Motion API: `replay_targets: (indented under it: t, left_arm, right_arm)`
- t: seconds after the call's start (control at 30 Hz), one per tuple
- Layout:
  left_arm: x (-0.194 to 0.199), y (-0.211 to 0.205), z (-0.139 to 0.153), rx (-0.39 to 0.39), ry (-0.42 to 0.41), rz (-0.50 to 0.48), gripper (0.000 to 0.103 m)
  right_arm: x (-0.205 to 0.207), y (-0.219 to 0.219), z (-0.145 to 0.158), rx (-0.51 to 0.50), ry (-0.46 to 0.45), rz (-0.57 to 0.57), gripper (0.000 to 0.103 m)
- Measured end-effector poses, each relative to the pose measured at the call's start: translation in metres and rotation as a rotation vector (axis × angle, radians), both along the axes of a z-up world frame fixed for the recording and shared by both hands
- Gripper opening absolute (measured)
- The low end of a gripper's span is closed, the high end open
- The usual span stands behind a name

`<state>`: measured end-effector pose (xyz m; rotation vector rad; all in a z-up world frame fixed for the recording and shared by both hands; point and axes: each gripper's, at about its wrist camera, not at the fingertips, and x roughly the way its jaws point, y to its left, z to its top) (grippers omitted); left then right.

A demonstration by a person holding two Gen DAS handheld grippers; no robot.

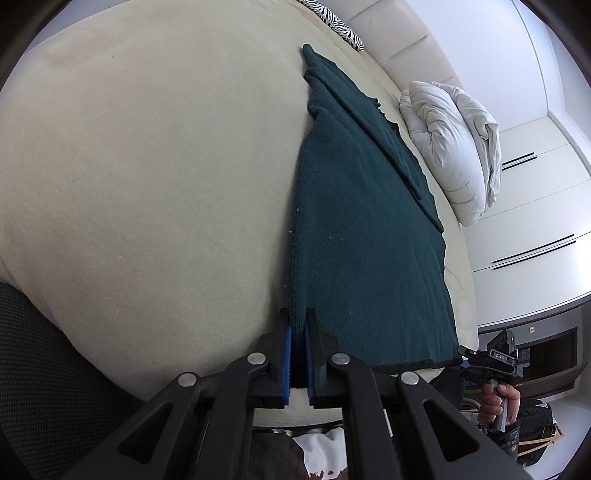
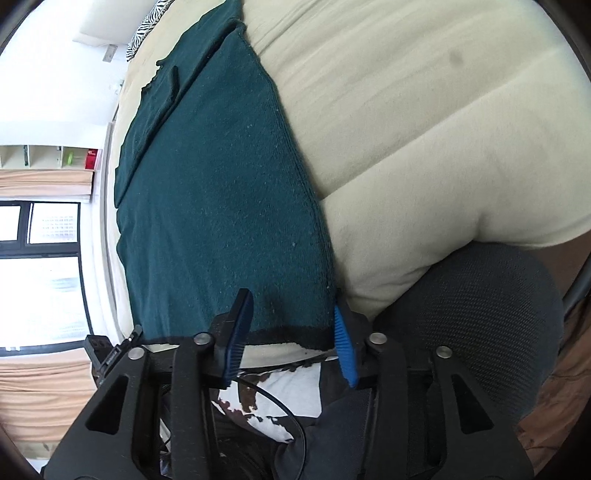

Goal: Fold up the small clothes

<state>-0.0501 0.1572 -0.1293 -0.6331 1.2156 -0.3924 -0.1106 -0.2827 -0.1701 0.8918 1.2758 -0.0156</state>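
Observation:
A dark green garment lies flat on the cream bed cover, with a sleeve folded across its far part. My left gripper is shut on the garment's near left corner at the hem. In the right wrist view the garment fills the middle. My right gripper is open, its blue pads either side of the garment's near hem corner, the right pad at the garment's edge. The other gripper shows at the right in the left wrist view, held by a hand.
A white pillow lies at the bed's far right. A zebra cushion sits at the far end. A dark mesh chair back stands close to the bed edge. White cupboards and a window line the room.

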Motion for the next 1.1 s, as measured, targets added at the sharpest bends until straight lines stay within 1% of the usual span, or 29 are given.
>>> replay_targets:
  t: [0.2,0.4,0.47,0.53,0.6,0.7,0.73,0.83,0.93,1.1]
  left_arm:
    - [0.001,0.001,0.000,-0.004,0.002,0.006,0.007]
    - [0.001,0.004,-0.002,-0.014,0.004,0.015,0.007]
    - [0.002,0.005,-0.003,-0.017,0.005,0.017,0.007]
    - [0.001,0.006,-0.004,-0.018,0.005,0.017,0.007]
    - [0.000,0.006,-0.004,-0.018,0.005,0.017,0.007]
    - [0.001,0.006,-0.003,-0.023,0.007,0.021,0.007]
    - [0.000,0.007,-0.003,-0.025,0.007,0.023,0.007]
    - [0.000,0.009,-0.002,-0.021,0.004,0.027,0.007]
    - [-0.002,0.007,0.001,-0.006,-0.006,0.026,0.007]
    - [-0.005,0.004,0.013,0.002,-0.038,0.018,0.006]
  right_arm:
    - [-0.010,-0.012,-0.002,0.072,-0.044,-0.077,0.028]
    - [-0.021,-0.028,-0.005,0.159,-0.096,-0.184,0.026]
    - [-0.022,-0.030,-0.007,0.183,-0.102,-0.199,0.025]
    - [-0.021,-0.026,-0.008,0.162,-0.079,-0.168,0.022]
    - [-0.019,-0.019,-0.008,0.147,-0.059,-0.138,0.022]
    - [-0.017,-0.014,-0.009,0.136,-0.055,-0.134,0.022]
    - [-0.017,-0.014,-0.009,0.131,-0.059,-0.138,0.019]
    - [-0.020,-0.014,-0.008,0.111,-0.078,-0.137,0.007]
    - [-0.024,-0.013,-0.003,0.084,-0.103,-0.134,0.006]
    - [-0.028,-0.008,0.018,0.039,-0.194,-0.128,0.005]
